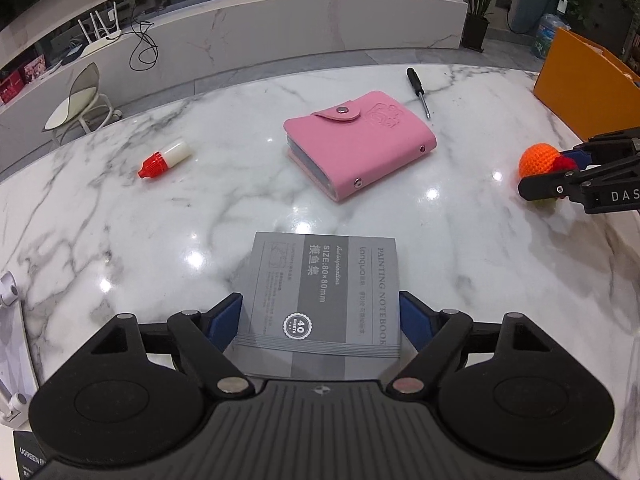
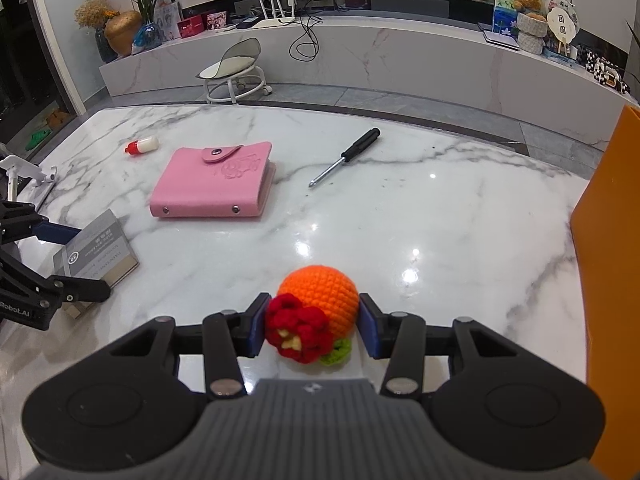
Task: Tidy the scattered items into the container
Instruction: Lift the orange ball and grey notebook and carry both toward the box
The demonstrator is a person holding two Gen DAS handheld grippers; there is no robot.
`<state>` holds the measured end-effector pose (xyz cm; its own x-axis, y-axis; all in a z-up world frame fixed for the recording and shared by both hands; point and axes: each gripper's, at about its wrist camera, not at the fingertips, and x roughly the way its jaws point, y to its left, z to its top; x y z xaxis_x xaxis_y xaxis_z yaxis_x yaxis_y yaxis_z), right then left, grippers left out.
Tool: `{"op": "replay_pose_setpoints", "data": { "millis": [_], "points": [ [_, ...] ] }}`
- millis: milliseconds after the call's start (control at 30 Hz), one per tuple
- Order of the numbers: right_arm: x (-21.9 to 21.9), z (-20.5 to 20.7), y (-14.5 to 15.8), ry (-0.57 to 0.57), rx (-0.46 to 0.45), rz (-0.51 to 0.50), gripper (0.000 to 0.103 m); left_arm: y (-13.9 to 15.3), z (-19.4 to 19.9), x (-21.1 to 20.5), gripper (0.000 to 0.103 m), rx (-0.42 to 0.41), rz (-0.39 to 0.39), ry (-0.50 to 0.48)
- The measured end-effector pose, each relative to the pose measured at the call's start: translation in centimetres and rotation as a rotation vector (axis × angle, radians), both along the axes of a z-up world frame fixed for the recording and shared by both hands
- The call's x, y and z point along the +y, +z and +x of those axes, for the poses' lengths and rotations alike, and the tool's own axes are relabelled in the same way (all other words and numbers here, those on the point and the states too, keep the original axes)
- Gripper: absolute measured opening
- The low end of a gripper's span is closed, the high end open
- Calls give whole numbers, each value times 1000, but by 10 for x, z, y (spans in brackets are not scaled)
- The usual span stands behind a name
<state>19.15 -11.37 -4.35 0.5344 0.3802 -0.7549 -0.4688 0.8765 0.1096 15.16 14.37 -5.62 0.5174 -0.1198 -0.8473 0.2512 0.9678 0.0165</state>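
Note:
My left gripper (image 1: 320, 320) is shut on a grey painting notebook (image 1: 320, 292), its blue pads touching both sides; the notebook (image 2: 96, 252) also shows at the left of the right wrist view, one edge tilted on the table. My right gripper (image 2: 312, 326) is closed around an orange crochet ball with a red flower (image 2: 320, 300), pads touching both sides; the ball (image 1: 538, 158) also shows in the left wrist view. A pink card wallet (image 1: 360, 144), a black screwdriver (image 1: 418, 92) and a small white bottle with a red cap (image 1: 164, 158) lie on the marble table (image 1: 120, 220).
An orange container (image 1: 588, 88) stands at the table's right edge, its wall (image 2: 608, 260) close to my right gripper. A white stand (image 1: 10, 292) sits at the left edge. A chair and a low marble counter are beyond the table.

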Motion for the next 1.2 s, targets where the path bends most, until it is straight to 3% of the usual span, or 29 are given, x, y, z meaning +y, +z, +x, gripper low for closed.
{"op": "replay_pose_setpoints", "data": {
  "millis": [233, 533, 867, 1200],
  "points": [
    [-4, -4, 8, 10, -13, 4, 48, 8, -4, 0, 95, -9, -9, 22],
    [-8, -11, 36, 18, -71, 28, 48, 43, -13, -9, 95, -87, -34, 43],
    [-26, -24, 83, 1, -169, 93, 48, 87, -22, -34, 95, -175, -12, 16],
    [-76, -39, 130, -71, -256, 168, 48, 126, -23, -86, 95, -230, -2, -29]
  ]
}}
